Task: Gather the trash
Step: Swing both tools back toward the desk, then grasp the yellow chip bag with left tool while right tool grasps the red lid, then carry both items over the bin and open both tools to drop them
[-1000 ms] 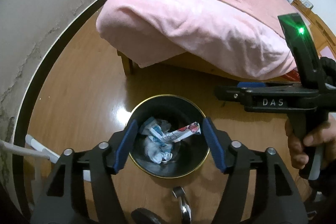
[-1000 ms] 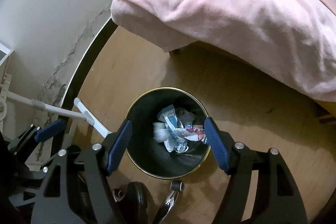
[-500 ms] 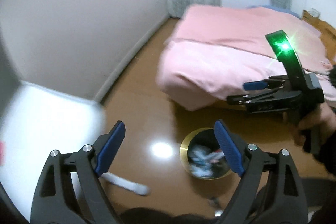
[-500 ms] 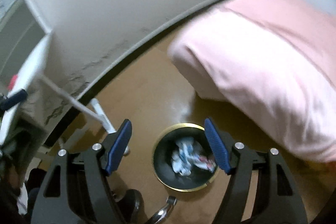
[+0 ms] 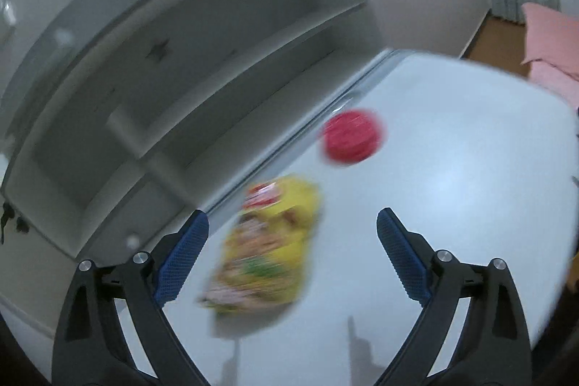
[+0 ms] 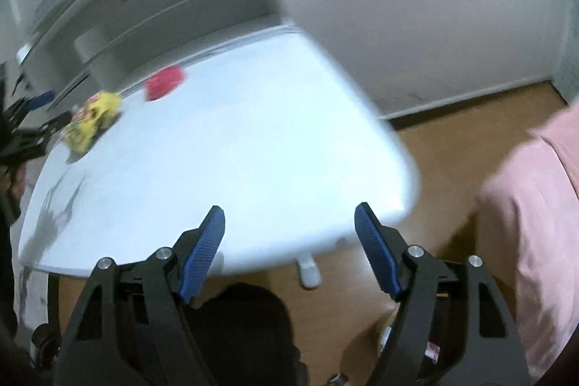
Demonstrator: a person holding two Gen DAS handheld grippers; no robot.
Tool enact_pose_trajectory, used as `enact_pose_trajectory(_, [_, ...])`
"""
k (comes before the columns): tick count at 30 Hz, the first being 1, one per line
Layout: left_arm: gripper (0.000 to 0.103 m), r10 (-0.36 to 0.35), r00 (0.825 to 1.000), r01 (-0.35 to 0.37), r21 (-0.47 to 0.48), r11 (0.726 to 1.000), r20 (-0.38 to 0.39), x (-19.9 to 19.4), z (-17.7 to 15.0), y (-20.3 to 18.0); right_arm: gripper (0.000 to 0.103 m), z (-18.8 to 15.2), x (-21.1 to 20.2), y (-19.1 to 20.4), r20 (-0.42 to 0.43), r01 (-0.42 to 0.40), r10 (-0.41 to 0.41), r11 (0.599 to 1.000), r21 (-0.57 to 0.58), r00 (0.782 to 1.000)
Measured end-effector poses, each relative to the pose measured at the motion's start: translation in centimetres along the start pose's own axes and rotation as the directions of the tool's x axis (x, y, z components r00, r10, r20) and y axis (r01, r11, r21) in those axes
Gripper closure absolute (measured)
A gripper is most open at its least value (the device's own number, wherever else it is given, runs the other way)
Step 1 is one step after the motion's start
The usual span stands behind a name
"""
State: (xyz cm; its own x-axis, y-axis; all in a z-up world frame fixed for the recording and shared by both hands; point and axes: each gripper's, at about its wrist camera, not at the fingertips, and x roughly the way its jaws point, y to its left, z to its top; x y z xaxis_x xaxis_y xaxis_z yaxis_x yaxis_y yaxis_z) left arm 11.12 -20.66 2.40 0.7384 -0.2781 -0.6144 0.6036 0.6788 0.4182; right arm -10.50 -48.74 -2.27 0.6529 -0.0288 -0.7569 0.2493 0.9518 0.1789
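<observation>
A yellow snack wrapper (image 5: 267, 248) lies on the white table (image 5: 452, 205), blurred by motion. A red round item (image 5: 351, 136) sits beyond it near the table's back edge. My left gripper (image 5: 291, 255) hovers above the wrapper with its jaws opening wide; the pads touch nothing. In the right wrist view the wrapper (image 6: 92, 120) and the red item (image 6: 164, 87) show far off at the left. My right gripper (image 6: 289, 248) is open over the table's near edge (image 6: 253, 263), with nothing between its fingers. The left gripper (image 6: 34, 118) appears at that view's left edge.
A white shelf unit (image 5: 173, 67) stands behind the table against the wall. A pink-covered bed (image 6: 535, 212) is at the right, across wooden floor (image 6: 463, 147). A dark chair part (image 6: 246, 331) sits under the table edge.
Both grippers swung up and away from the trash bin on the floor to the white table. The left gripper's jaws widened. The bin has left both views.
</observation>
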Motion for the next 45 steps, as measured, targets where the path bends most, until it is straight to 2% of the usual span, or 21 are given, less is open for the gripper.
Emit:
enact_pose_trajectory(2, [0.012, -0.046, 0.998, 0.046, -0.027, 0.999, -0.034, 2.0, -0.7, 2.3, 0.031, 1.0, 1.1, 2.6, -0.007, -0.022, 0.022, 0.999, -0.041, 1.000])
enact_pose_trajectory(4, [0.012, -0.051, 0.997, 0.050, -0.032, 0.998, -0.063, 4.1, -1.0, 3.2, 0.031, 2.2, 2.0, 5.1, -0.012, -0.042, 0.041, 0.996, -0.074, 0.999])
enact_pose_trajectory(7, [0.012, -0.035, 0.994, 0.035, 0.004, 0.999, -0.103, 5.7, -2.5, 3.2, 0.031, 4.0, 3.6, 9.4, -0.026, -0.070, 0.067, 0.990, -0.120, 0.997])
enact_pose_trajectory(13, [0.012, -0.103, 0.988, 0.107, 0.034, 0.994, -0.112, 8.0, -3.4, 2.8, 0.031, 7.6, 7.0, 14.8, -0.063, -0.095, 0.084, 0.976, -0.195, 0.994])
enact_pose_trajectory(14, [0.016, -0.108, 0.987, 0.114, 0.037, 0.993, -0.118, 8.3, -3.4, 2.7, 0.031, 8.6, 8.2, 15.6, -0.073, -0.096, 0.082, 0.974, -0.203, 0.994])
enact_pose_trajectory(15, [0.032, -0.108, 0.987, 0.113, 0.041, 0.993, -0.119, 8.5, -3.4, 2.5, 0.031, 8.9, 8.6, 15.6, -0.079, -0.097, 0.082, 0.974, -0.205, 0.994])
enact_pose_trajectory(16, [0.032, -0.099, 0.988, 0.105, 0.040, 0.994, -0.120, 8.6, -3.3, 2.6, 0.031, 9.6, 9.5, 15.9, -0.087, -0.098, 0.081, 0.974, -0.207, 0.993])
enact_pose_trajectory(18, [0.043, -0.096, 0.990, 0.098, 0.011, 0.995, -0.106, 8.2, -3.3, 3.2, 0.031, 11.0, 11.6, 16.6, -0.107, -0.100, 0.079, 0.973, -0.206, 0.991])
enact_pose_trajectory(20, [0.045, -0.103, 0.992, 0.101, -0.027, 0.994, -0.074, 6.8, -3.2, 4.2, 0.031, 12.3, 13.6, 17.1, -0.119, -0.087, 0.062, 0.973, -0.212, 0.991])
enact_pose_trajectory(26, [0.046, -0.071, 0.997, 0.071, -0.163, 0.984, 0.009, 1.1, -3.9, 8.4, 0.025, 16.0, 19.1, 18.3, -0.148, -0.054, 0.020, 0.973, -0.226, 0.989])
enact_pose_trajectory(32, [0.049, -0.038, 0.999, 0.036, -0.288, 0.957, 0.002, -2.1, -6.1, 11.3, 0.022, 17.6, 22.5, 19.0, -0.169, -0.034, -0.008, 0.970, -0.242, 0.986])
enact_pose_trajectory(36, [0.050, -0.037, 0.999, 0.028, -0.340, 0.940, -0.021, -2.4, -7.4, 11.7, 0.021, 17.9, 23.2, 19.3, -0.155, -0.012, -0.031, 0.964, -0.266, 0.987])
enact_pose_trajectory(40, [0.051, -0.044, 0.999, 0.028, -0.390, 0.920, -0.031, -3.2, -8.4, 11.7, 0.024, 17.6, 22.6, 19.4, -0.150, -0.015, -0.027, 0.962, -0.271, 0.988])
enact_pose_trajectory(45, [0.051, -0.059, 0.998, 0.042, -0.406, 0.913, -0.029, -3.2, -7.9, 10.7, 0.024, 16.4, 19.0, 18.3, -0.111, -0.024, -0.007, 0.962, -0.273, 0.994])
